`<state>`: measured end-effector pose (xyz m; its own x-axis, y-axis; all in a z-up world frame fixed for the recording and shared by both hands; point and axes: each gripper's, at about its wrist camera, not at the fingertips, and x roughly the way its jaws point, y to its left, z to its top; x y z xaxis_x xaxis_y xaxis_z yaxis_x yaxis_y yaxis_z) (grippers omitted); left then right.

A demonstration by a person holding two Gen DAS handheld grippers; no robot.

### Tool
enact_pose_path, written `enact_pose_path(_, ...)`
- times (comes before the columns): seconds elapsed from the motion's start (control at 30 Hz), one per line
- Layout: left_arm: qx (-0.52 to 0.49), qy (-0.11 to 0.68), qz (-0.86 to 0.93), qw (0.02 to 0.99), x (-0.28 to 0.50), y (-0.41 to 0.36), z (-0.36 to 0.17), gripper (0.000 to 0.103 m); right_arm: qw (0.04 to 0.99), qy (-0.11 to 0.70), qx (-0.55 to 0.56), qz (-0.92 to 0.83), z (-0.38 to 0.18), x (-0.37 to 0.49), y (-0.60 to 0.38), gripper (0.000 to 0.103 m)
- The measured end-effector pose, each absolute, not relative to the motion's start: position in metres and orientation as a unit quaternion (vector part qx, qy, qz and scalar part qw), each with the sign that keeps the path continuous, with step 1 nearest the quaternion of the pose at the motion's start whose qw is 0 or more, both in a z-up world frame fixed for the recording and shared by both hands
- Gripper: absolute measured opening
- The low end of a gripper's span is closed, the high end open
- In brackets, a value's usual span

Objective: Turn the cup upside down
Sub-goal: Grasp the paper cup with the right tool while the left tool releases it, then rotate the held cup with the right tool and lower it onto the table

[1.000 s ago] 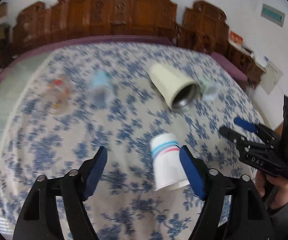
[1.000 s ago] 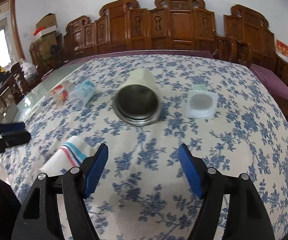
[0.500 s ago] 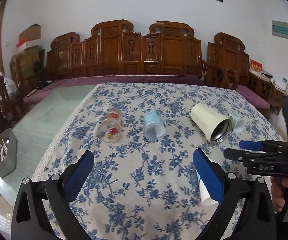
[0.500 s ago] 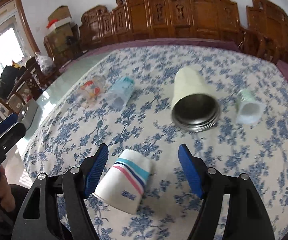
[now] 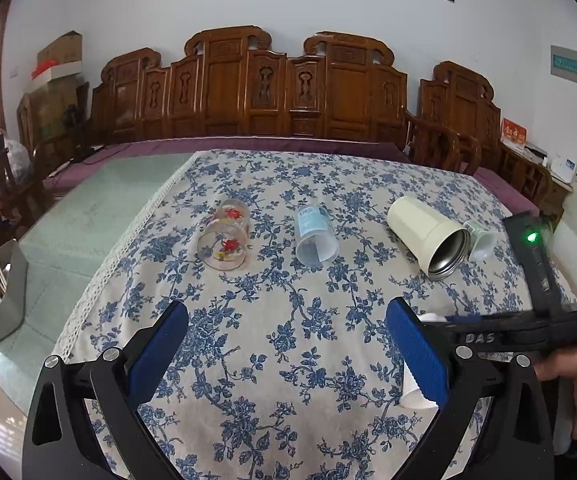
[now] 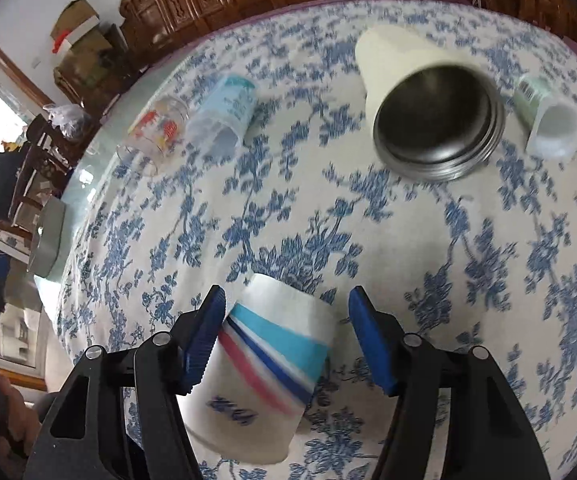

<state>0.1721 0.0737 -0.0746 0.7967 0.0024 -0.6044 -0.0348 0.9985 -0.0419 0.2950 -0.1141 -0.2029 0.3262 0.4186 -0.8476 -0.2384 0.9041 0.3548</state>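
A white paper cup (image 6: 272, 364) with blue, red and teal stripes lies on its side on the blue-flowered tablecloth (image 6: 488, 264). My right gripper (image 6: 288, 340) is open and straddles the cup, its left pad close to the cup's side. In the left wrist view only a white sliver of the cup (image 5: 412, 392) shows behind my right finger pad. My left gripper (image 5: 288, 356) is open and empty, above the cloth left of the cup. The right gripper's body (image 5: 520, 332) reaches in from the right.
Several other cups lie on their sides farther back: a flowered glass (image 5: 224, 236), a clear plastic cup (image 5: 315, 236), a cream steel-lined tumbler (image 5: 428, 236) and a small green-white cup (image 5: 480, 240). A grey tray (image 5: 0, 292) sits at the left. Carved wooden chairs (image 5: 288, 92) line the far side.
My right gripper has moved down and forward over the striped cup, which now sits between its fingers. My left gripper has drawn back and tilted up, away from the cup.
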Motion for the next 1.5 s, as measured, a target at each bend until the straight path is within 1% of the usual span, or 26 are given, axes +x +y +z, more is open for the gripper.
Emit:
enact_pose_path(0.2,-0.032,0.318,0.008,0.947,0.171,0.074,-0.074,0.095,0.798,0.563,0.111,0.185,-0.210,0.294,-0.117,0.068)
enact_pose_path(0.23,-0.031,0.318,0.008,0.947,0.171,0.074,-0.074,0.095,0.796,0.566,0.116,0.182,-0.210,0.293,-0.118,0.069)
enact_pose_path(0.3,-0.031,0.318,0.006,0.947,0.171,0.073,-0.074,0.095,0.790,0.573,0.131,0.172,-0.211,0.290,-0.123,0.076)
enact_pose_path(0.4,-0.030,0.318,0.006,0.948,0.171,0.073,-0.074,0.095,0.788,0.578,0.135,0.165,-0.213,0.283,-0.126,0.079)
enact_pose_path(0.5,-0.029,0.316,0.006,0.948,0.170,0.073,-0.073,0.095,0.779,0.588,0.146,0.163,-0.217,0.280,-0.127,0.080)
enact_pose_path(0.63,-0.028,0.315,0.006,0.949,0.170,0.071,-0.072,0.095,0.772,0.594,0.155,0.165,-0.217,0.280,-0.125,0.079)
enact_pose_path(0.67,-0.028,0.314,0.006,0.949,0.169,0.071,-0.072,0.095,0.770,0.595,0.158,0.166,-0.217,0.281,-0.125,0.070)
enact_pose_path(0.73,-0.026,0.313,0.006,0.949,0.169,0.071,-0.071,0.095,0.768,0.596,0.160,0.171,-0.217,0.283,-0.123,0.066)
enact_pose_path(0.77,-0.025,0.313,0.007,0.949,0.169,0.071,-0.072,0.095,0.773,0.590,0.157,0.172,-0.215,0.283,-0.124,0.064)
enact_pose_path(0.9,-0.025,0.313,0.008,0.949,0.169,0.071,-0.072,0.095,0.807,0.547,0.132,0.180,-0.200,0.287,-0.126,0.062)
enact_pose_path(1.03,-0.025,0.316,0.008,0.948,0.170,0.072,-0.074,0.095,0.860,0.469,0.084,0.180,-0.179,0.290,-0.129,0.062)
enact_pose_path(1.27,-0.022,0.319,0.008,0.947,0.172,0.071,-0.076,0.095,0.913,0.374,-0.031,0.161,-0.171,0.303,-0.120,0.063)
enact_pose_path(1.37,-0.021,0.320,0.009,0.947,0.172,0.070,-0.076,0.095,0.919,0.358,-0.060,0.155,-0.174,0.302,-0.117,0.063)
enact_pose_path(1.5,-0.021,0.321,0.009,0.947,0.173,0.070,-0.077,0.095,0.925,0.343,-0.068,0.148,-0.175,0.293,-0.116,0.064)
